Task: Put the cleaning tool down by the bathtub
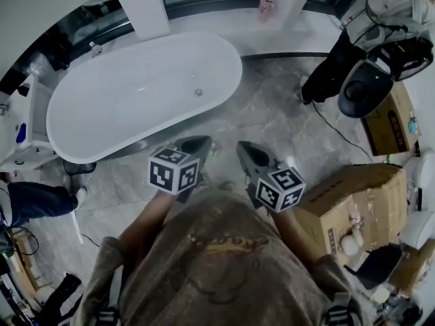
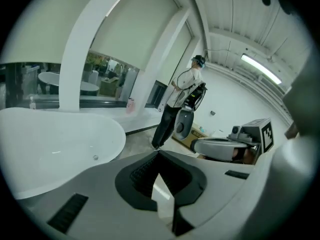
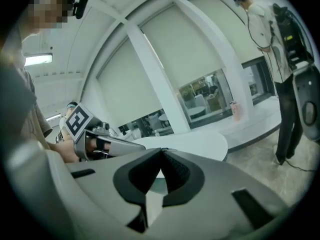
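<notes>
The white oval bathtub [image 1: 136,94] stands on the grey marble floor, ahead and to my left. Both grippers hang side by side in front of my body, pointing toward its near rim. My left gripper [image 1: 197,144] is shut with nothing between its jaws, and so is my right gripper [image 1: 246,149]. In the left gripper view the closed tips [image 2: 159,154] point past the tub [image 2: 55,144]. In the right gripper view the closed tips [image 3: 161,150] face the tub's end [image 3: 195,143]. Neither gripper holds a cleaning tool. A thin white rod [image 1: 76,224] lies on the floor near the tub's left end.
A person in black trousers [image 1: 329,70] stands at the right with a round dark machine [image 1: 365,88]. Cardboard boxes [image 1: 357,195] crowd the right side. Another person's leg in jeans [image 1: 30,201] is at the left. A pink bottle [image 1: 266,5] stands on the window ledge.
</notes>
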Demonstrator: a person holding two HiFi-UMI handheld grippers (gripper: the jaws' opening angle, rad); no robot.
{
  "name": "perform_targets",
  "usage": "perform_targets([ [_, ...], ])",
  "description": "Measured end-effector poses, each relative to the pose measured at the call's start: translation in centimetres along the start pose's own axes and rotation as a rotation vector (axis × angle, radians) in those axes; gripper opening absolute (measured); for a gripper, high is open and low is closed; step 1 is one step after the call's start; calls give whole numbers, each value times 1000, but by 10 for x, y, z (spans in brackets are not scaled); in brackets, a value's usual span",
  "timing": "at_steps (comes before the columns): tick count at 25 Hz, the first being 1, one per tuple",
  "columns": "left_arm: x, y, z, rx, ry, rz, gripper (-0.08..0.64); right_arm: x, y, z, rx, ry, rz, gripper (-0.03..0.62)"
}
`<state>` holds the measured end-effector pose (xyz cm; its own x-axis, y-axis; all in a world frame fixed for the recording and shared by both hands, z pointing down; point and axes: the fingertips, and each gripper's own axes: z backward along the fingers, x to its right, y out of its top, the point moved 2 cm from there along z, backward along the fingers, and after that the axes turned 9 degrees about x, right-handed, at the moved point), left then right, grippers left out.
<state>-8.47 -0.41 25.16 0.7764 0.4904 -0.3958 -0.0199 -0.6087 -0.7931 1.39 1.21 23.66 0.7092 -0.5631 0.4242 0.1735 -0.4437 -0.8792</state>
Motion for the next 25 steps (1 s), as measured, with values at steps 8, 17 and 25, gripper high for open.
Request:
perform_targets([
  [8,39,44,39,250,-110,-120,2,-40,41,21,106,82,75,-2],
  [17,36,61,51,388,-124,-187,2,-50,66,18,221,158,114,-3],
  [25,29,65,44,411,-106,-231,2,-44,63,6,210,181,118,-3],
])
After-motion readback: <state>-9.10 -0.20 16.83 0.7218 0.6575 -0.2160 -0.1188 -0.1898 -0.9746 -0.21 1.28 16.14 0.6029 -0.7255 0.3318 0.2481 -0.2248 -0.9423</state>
